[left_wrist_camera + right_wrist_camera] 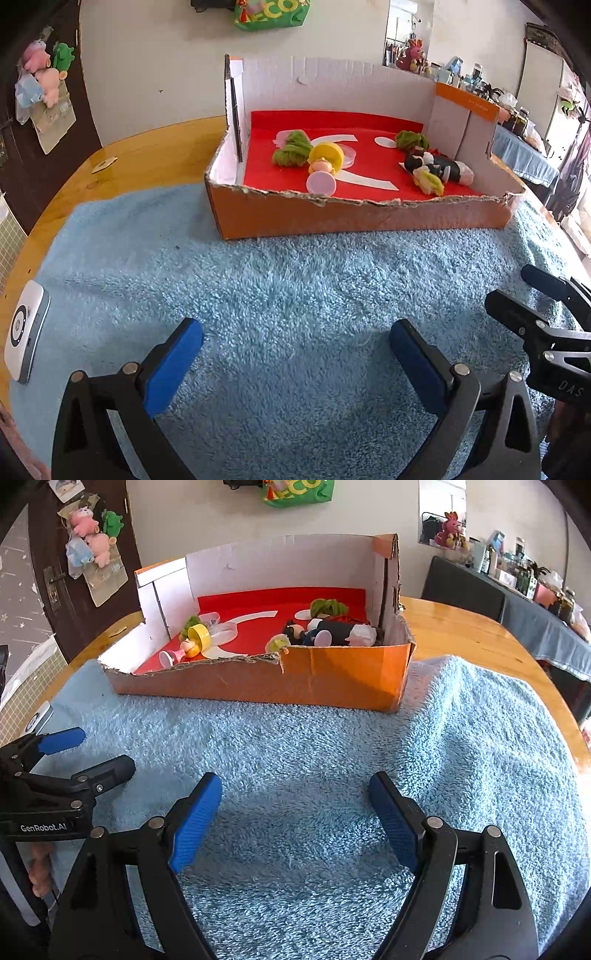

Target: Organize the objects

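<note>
An orange cardboard box [362,218] with a red floor stands on the blue towel [277,295]; it also shows in the right wrist view [332,679]. Inside lie a yellow-capped doll [325,158] [194,638], a dark-clothed doll [436,166] [332,633] and green yarn bundles [291,147] [328,607]. My left gripper [295,343] is open and empty above the towel, short of the box. My right gripper [295,808] is open and empty too, beside the left one [92,753].
A white device [24,328] lies at the towel's left edge. The round wooden table [147,147] ends close behind the box. A dark door [74,590] with hanging plush toys stands at the left, and a cluttered side table [535,602] at the right.
</note>
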